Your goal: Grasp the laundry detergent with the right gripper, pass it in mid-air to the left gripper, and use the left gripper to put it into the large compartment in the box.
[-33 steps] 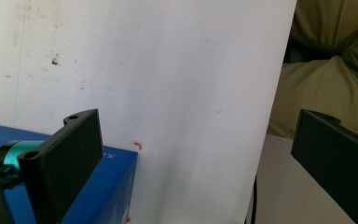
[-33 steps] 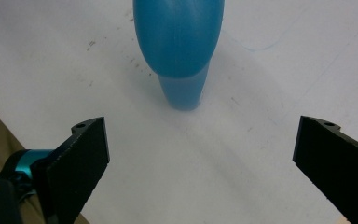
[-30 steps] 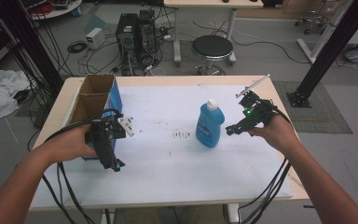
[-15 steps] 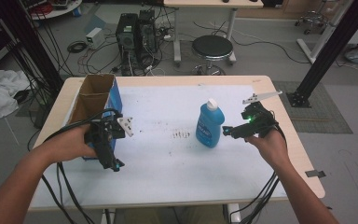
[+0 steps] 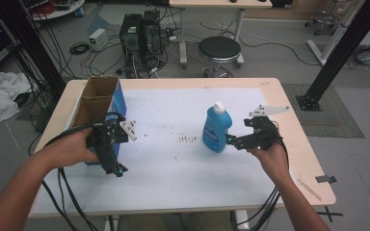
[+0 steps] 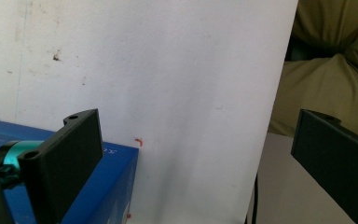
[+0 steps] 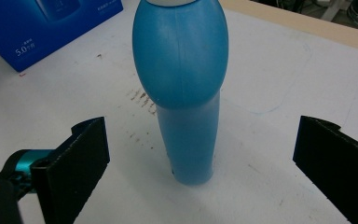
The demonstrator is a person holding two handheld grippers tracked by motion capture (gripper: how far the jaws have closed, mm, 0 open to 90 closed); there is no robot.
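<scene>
A blue bottle (image 5: 216, 130) with a white cap stands upright on the white sheet, right of the table's middle. My right gripper (image 5: 232, 140) is just to its right, low, pointing at its base. In the right gripper view the bottle (image 7: 182, 88) stands between and slightly ahead of the wide open jaws of the right gripper (image 7: 204, 140), touching neither. My left gripper (image 5: 117, 168) is held beside the blue box (image 5: 99, 103), pointing toward the table's near edge. Seen from its own camera, the left gripper (image 6: 198, 140) is open and holds nothing.
The blue cardboard box (image 6: 114, 179), open at the top, stands at the table's left side; it also shows as the box (image 7: 51, 23) beyond the bottle. Dark smudges (image 5: 187, 139) mark the sheet's middle. Cables trail off the near edge. A stool (image 5: 219, 49) and computers stand behind the table.
My right gripper has dropped lower and come nearer the bottle's base. The left gripper and the box have hardly moved.
</scene>
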